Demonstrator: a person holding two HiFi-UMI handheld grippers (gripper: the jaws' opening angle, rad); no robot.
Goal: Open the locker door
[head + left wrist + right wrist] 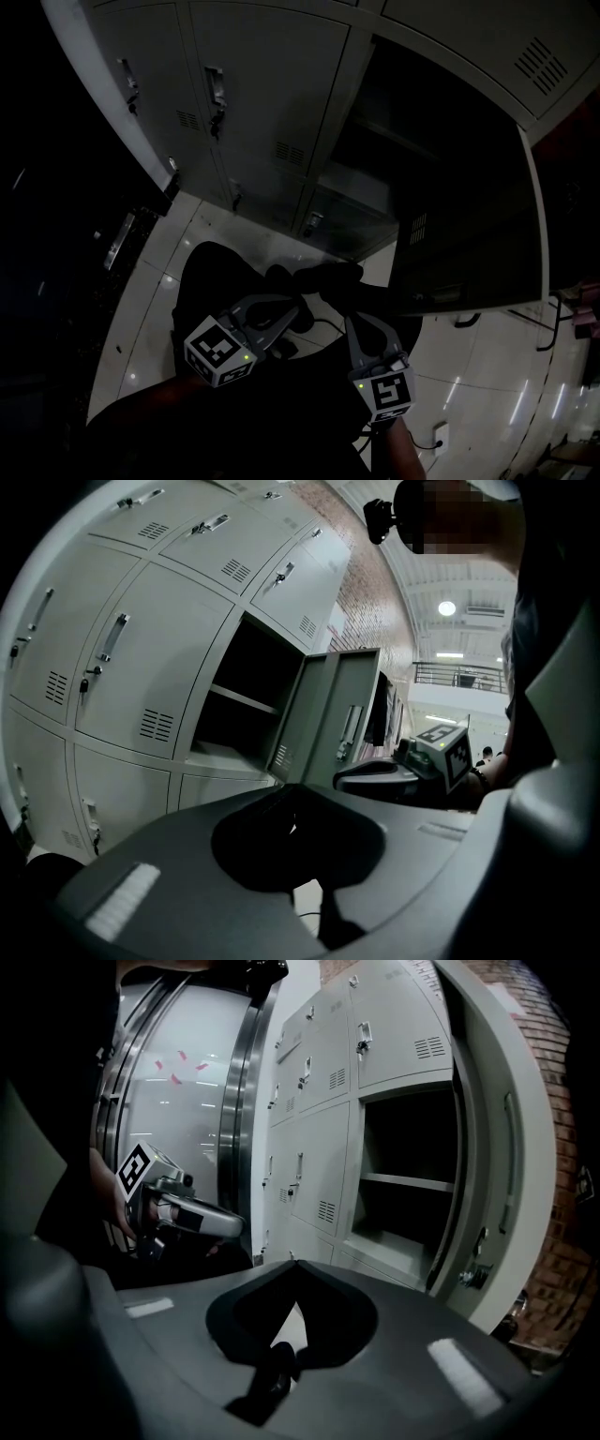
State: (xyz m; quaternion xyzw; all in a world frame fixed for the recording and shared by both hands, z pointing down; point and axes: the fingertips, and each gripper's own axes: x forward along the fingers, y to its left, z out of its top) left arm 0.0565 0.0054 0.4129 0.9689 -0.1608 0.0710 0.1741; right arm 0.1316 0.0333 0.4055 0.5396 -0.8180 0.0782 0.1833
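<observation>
Only the right gripper view shows the lock on the locker door (swung wide open); left gripper and right gripper, jaws together and empty, sit clear of it

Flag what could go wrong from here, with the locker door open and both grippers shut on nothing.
1. The locker door stands wide open and neither the left gripper nor the right gripper holds it, so it might swing back.
2. It juts out from the lockers; a forward step could knock its edge.
3. The head view is dim, so that edge is easy to misjudge.
</observation>
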